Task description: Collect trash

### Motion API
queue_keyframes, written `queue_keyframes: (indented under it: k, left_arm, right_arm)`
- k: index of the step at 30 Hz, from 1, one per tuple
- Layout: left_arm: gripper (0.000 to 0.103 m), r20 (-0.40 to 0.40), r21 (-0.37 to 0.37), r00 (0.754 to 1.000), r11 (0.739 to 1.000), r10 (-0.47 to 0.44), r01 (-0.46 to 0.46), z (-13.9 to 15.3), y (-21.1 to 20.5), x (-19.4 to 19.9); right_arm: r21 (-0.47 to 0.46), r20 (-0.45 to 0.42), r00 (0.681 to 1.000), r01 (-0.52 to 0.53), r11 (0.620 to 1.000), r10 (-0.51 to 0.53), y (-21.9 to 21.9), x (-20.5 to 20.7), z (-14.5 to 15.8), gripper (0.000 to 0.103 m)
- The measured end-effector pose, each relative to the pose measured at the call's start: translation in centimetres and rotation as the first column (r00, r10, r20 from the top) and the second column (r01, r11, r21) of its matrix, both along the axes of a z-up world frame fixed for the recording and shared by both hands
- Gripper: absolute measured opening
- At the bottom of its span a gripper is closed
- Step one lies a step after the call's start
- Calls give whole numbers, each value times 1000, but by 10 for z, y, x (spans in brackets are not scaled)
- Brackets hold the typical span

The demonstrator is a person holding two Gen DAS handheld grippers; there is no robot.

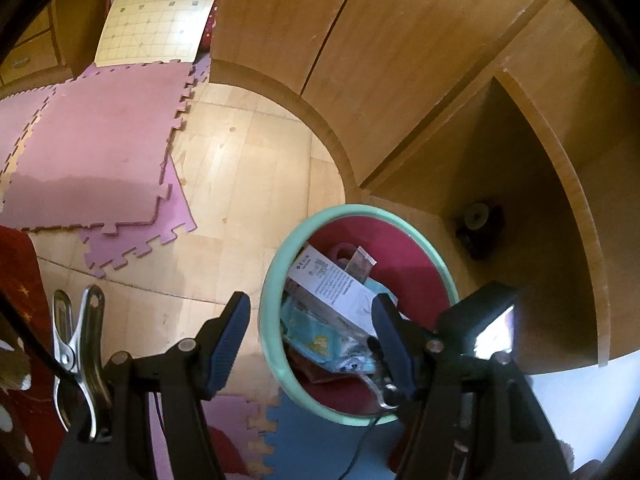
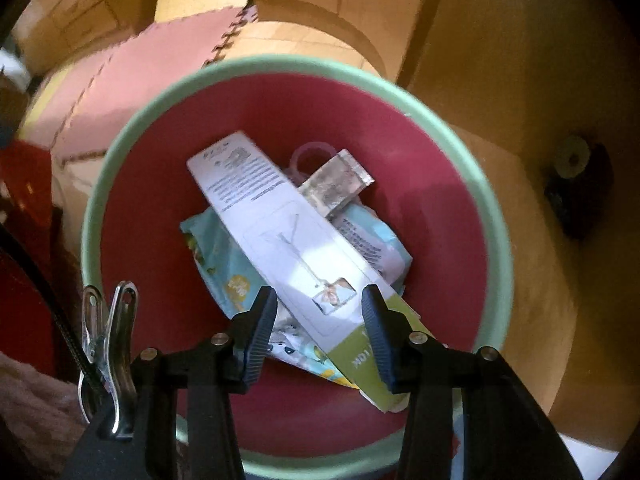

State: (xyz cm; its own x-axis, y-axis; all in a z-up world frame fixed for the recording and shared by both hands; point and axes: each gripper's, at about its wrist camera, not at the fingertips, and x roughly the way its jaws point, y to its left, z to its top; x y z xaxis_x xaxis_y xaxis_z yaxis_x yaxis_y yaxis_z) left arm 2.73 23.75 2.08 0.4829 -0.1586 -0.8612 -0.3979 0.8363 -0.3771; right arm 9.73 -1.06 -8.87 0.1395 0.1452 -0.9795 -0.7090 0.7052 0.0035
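In the left wrist view, your left gripper [image 1: 310,322] points steeply down at the floor, its two fingers spread with nothing between the pads; the right finger overlaps the near rim of the one trash bin [image 1: 276,276], which sits right of centre. The bin has a mint-green rim and a deep pink inside. In it lie one long white printed carton [image 1: 330,284], one pale blue wipes packet [image 1: 308,332] and one small silvery sachet [image 1: 362,266]. Purple foam mats [image 1: 96,152] cover the wooden floor at upper left.

In the right wrist view, your right gripper [image 2: 319,322] hangs almost straight down over the same bin [image 2: 472,184], which fills the middle of the frame. Its jaws stand apart and empty, the carton [image 2: 280,220] lying loose below them across the packet [image 2: 212,248], with the sachet [image 2: 336,184] by the carton's upper end.
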Motion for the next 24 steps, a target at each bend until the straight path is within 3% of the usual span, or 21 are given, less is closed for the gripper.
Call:
queue_keyframes:
  k: [3, 12, 18, 24]
  left_arm:
    - [66, 5, -2, 1000, 1000, -3, 3, 2, 0, 1]
    - [66, 15, 35, 1000, 999, -26, 26, 8, -14, -4]
    - [66, 30, 72, 999, 997, -32, 29, 21, -23, -21]
    - [66, 31, 115, 999, 993, -31, 27, 33, -36, -42]
  right_arm:
    - [-44, 13, 999, -29, 999, 30, 7, -5, -10, 45]
    - [3, -7, 1000, -19, 1000, 19, -1, -5, 3, 46]
    - [150, 21, 1000, 14, 989, -18, -19, -7, 43, 62]
    - [274, 21, 998, 55, 960, -63, -44, -12, 95, 63]
